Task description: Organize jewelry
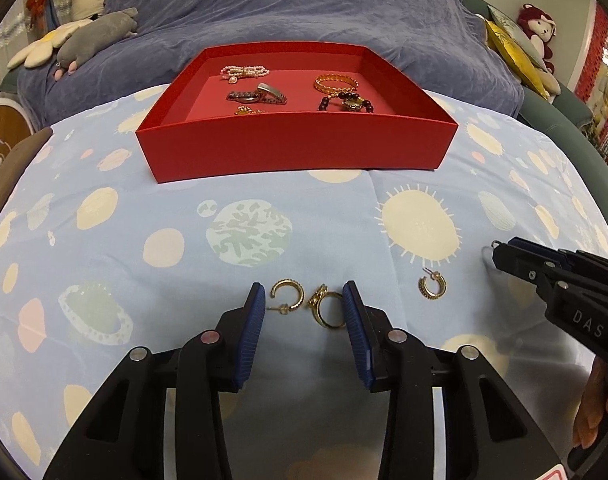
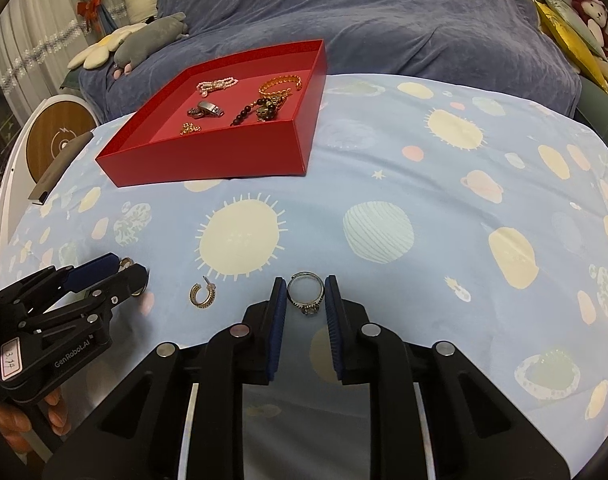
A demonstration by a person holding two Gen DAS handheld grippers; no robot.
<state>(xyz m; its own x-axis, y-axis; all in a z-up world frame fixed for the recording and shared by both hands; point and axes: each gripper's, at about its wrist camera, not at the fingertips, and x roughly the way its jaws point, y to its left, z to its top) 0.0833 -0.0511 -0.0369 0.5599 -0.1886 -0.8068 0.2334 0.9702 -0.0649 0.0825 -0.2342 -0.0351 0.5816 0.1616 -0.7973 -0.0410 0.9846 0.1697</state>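
My left gripper (image 1: 303,294) is open, low over the cloth, with a gold hoop earring (image 1: 287,295) and a gold ring (image 1: 327,309) lying between its fingers. A second gold hoop earring (image 1: 432,287) lies to its right; it also shows in the right wrist view (image 2: 203,295). My right gripper (image 2: 305,289) has its pads close on both sides of a silver ring with a stone (image 2: 305,291). The red tray (image 1: 296,148) stands farther back and holds several bracelets and other pieces.
The table is covered by a light blue cloth with suns and planets (image 2: 384,184). A dark flat box (image 1: 8,172) lies at the left edge. A sofa with a blue blanket (image 1: 304,12) and plush toys is behind the table.
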